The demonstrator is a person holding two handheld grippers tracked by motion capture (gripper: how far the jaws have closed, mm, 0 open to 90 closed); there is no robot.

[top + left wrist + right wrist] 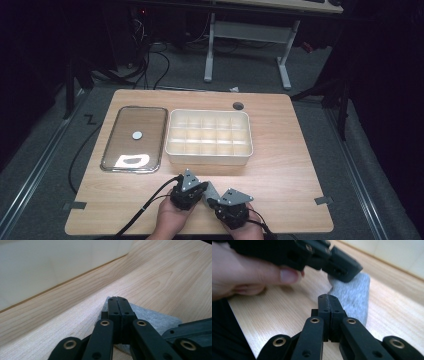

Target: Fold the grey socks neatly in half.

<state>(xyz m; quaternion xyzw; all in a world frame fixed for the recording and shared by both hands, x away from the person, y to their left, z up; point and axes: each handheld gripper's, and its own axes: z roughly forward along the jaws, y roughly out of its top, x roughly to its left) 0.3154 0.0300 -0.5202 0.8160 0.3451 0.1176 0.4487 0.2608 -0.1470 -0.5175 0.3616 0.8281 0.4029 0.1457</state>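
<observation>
**Desk:** On the near edge of a wooden table (280,150), what is the largest thing to caption?

**Photographer:** Behind the hands, the cream compartment box (209,137), its cells apparently empty; beside it to the left lies a clear flat lid (134,138) with a small round disc at its middle. Smaller, nearest the person, a folded grey cloth (210,190) lies on the tabletop between the two tools.

**Desk:** And the tools?

**Photographer:** Left gripper (117,299): jaws pressed together, tips at the cloth's edge, but whether fabric is caught between them I cannot tell. Right gripper (329,298): jaws likewise together, just short of the cloth (354,296), apparently holding nothing.

**Desk:** How should the step go?

**Photographer:** My judgement: the cloth is being taken up. One tool should pin or pinch a corner low against the wood while the other parts its jaws, takes the opposite edge, and both lift evenly so it doesn't sag or slip.

**Desk:** Any brands or writing?

**Photographer:** None legible on the box, lid, cloth or tools.
</observation>
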